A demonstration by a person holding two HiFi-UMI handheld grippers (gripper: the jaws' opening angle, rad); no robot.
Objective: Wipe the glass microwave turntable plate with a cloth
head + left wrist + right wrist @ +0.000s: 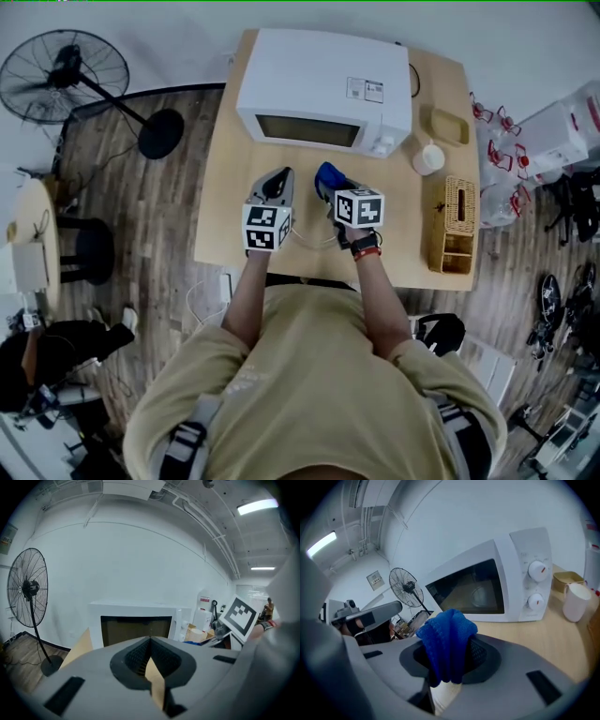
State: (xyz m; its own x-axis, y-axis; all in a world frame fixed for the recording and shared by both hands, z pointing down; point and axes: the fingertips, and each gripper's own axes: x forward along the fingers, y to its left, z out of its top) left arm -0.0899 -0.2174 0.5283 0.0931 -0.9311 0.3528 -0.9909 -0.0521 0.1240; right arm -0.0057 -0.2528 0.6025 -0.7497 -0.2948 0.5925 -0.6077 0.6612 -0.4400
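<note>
Your forearms reach forward side by side. Left gripper [277, 180] jaws meet, empty; right gripper [330, 178] pinches a blue terry cloth [446, 641]. Ahead of them, the glass turntable plate [480, 596] sits dimly visible inside the closed white microwave [323, 75].

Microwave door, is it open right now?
No, the microwave door sits closed flat against the front of the oven, beside the two knobs.

— What sort of room is it?
— White wall [140, 559]; pale ceiling with strip lights [255, 506]; grey-brown plank floor [169, 234].
— And the furniture?
— A light wooden table [225, 202] against the wall; a black pedestal fan [64, 70] off its far left corner; further left, a black stool [84, 248] beside a small round table [26, 220].
</note>
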